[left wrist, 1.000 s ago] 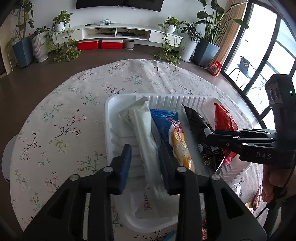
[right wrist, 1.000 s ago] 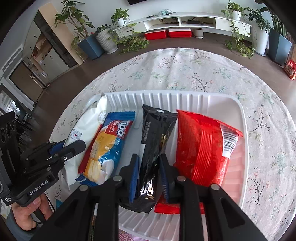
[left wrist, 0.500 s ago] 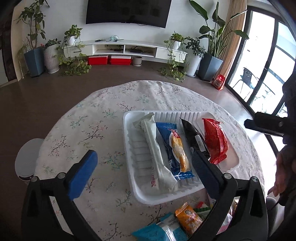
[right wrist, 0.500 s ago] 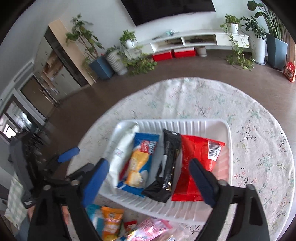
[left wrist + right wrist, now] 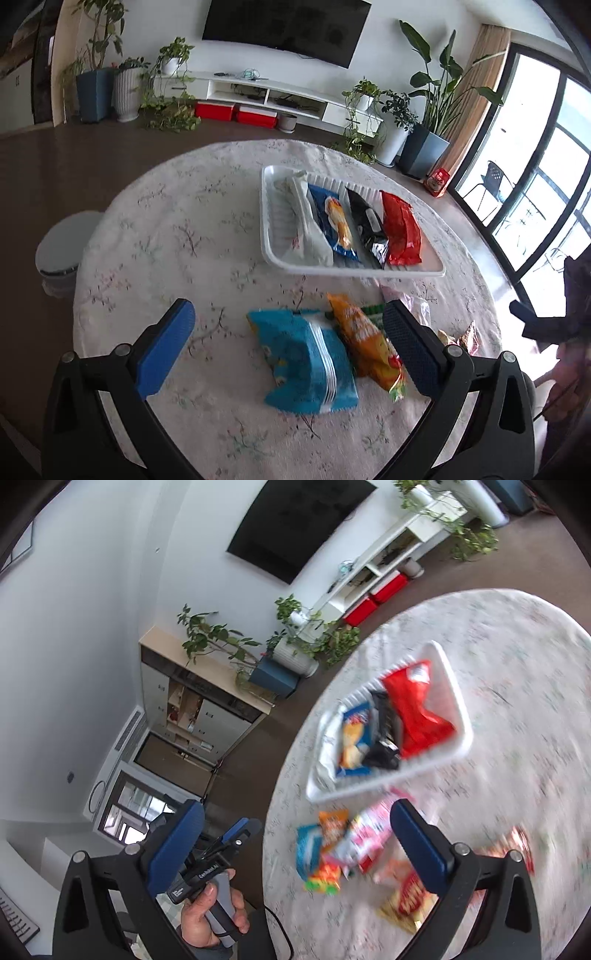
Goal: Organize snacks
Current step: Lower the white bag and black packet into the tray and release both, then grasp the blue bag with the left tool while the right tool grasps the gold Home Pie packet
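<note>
Moved: both claws have pulled back from the white tray (image 5: 373, 272), their jaws having just swung wide; the white packet and the black packet they pinched a second ago now lie in it.
Left claw (image 5: 291, 350): fully spread, nothing between the pads; a blue bag (image 5: 306, 363) and an orange bag (image 5: 365, 347) lie on the cloth just beyond its tips.
Right claw (image 5: 295, 847): fully spread, empty, rolled sideways; loose snacks (image 5: 347, 845) lie ahead of it.
Hard to make out: right view is smeared, so the loose wrappers there are only colours; the left claw's right finger (image 5: 410, 347) covers part of the pile.
Tray: farther out than the loose pile, holding in a row a white packet (image 5: 306, 232), blue packet (image 5: 334, 225), black packet (image 5: 367, 225), red packet (image 5: 400, 229).
Table (image 5: 166, 229): round, flowered cloth.
</note>
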Tool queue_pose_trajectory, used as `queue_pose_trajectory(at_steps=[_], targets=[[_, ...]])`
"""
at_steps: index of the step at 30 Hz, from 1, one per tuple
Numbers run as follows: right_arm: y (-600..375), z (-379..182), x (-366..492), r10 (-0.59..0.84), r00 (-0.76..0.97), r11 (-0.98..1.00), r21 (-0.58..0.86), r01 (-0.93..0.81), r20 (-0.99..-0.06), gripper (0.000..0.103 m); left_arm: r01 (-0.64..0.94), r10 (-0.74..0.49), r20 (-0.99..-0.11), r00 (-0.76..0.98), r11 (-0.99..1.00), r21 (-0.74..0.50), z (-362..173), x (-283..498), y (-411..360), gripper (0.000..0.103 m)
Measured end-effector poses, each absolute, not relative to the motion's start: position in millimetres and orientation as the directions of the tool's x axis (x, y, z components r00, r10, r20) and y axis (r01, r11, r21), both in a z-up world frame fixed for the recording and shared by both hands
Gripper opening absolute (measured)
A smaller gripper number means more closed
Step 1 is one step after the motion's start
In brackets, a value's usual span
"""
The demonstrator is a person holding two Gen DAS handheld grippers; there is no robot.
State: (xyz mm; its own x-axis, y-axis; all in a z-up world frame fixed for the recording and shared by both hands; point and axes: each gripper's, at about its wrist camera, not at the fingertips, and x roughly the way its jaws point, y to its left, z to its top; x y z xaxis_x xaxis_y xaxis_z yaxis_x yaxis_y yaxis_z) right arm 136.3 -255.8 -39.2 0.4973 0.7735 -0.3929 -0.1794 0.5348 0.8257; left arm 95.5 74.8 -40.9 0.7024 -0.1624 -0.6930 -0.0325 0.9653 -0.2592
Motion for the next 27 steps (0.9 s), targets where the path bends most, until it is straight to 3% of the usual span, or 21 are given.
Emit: queue_pose_trajectory(at_steps=[5,21,27], targets=[[-276,-64,110,0.739,0.514,0.543,0.836,-0.075,-0.435,0.103,-0.059,-0.168,-0.754,0.636,0.963,-0.264,-69,76,73,0.103],[-232,-89,71,0.620,0.455,0.751,0.651,-0.110,-0.639,0.101,0.008,-0.167,-0.802,0.574,0.980,-0.198,-73,94,42,0.103],[-227,-93,70,0.605,0.456,0.769,0.628,-0.121,-0.653,0.098,-0.004,-0.115,-0.825,0.554,0.990,-0.141,-78,112,38,0.101]])
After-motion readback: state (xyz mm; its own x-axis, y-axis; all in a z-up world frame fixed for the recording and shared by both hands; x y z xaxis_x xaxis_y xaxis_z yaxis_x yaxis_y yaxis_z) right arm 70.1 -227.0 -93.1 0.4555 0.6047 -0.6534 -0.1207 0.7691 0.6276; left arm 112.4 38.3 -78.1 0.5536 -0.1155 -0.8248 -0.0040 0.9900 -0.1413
